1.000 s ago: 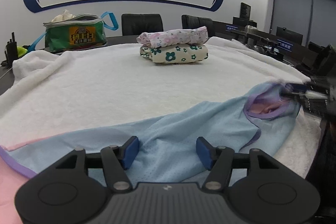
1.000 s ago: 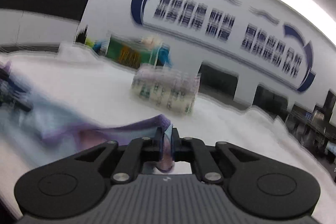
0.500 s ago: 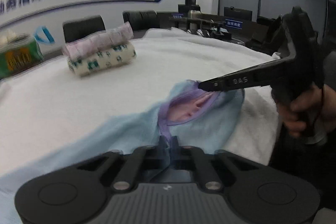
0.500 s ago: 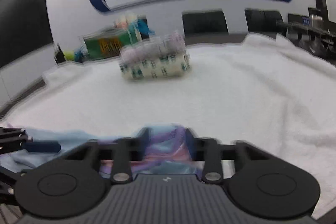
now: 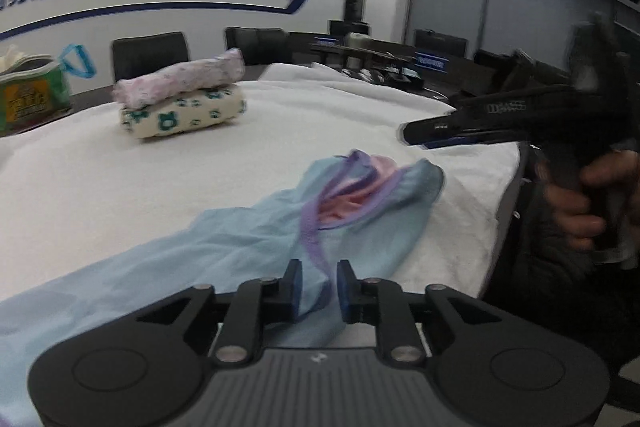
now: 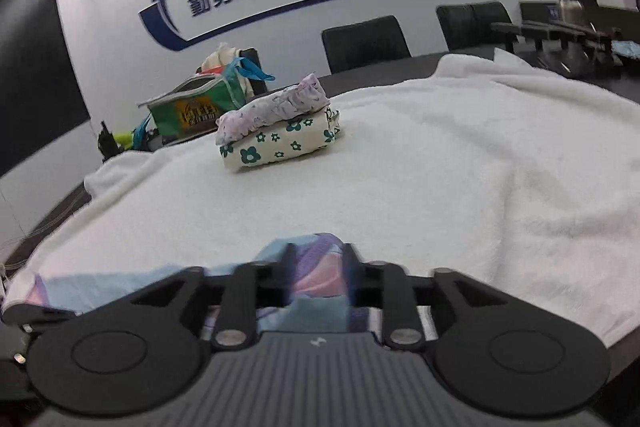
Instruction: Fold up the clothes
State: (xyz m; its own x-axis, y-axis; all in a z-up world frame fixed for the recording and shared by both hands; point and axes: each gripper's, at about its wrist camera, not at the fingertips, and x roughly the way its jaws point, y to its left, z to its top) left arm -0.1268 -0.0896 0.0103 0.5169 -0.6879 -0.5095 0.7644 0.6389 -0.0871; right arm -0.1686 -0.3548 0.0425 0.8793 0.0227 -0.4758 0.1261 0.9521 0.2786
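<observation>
The left wrist view alone shows the right gripper raised above the light blue garment, jaws parted; its hand is blurred. The left gripper stands narrowly parted around the purple trim. The garment lies on the white towel, nearer than the folded stack. The green bag holds pale cloth.
</observation>
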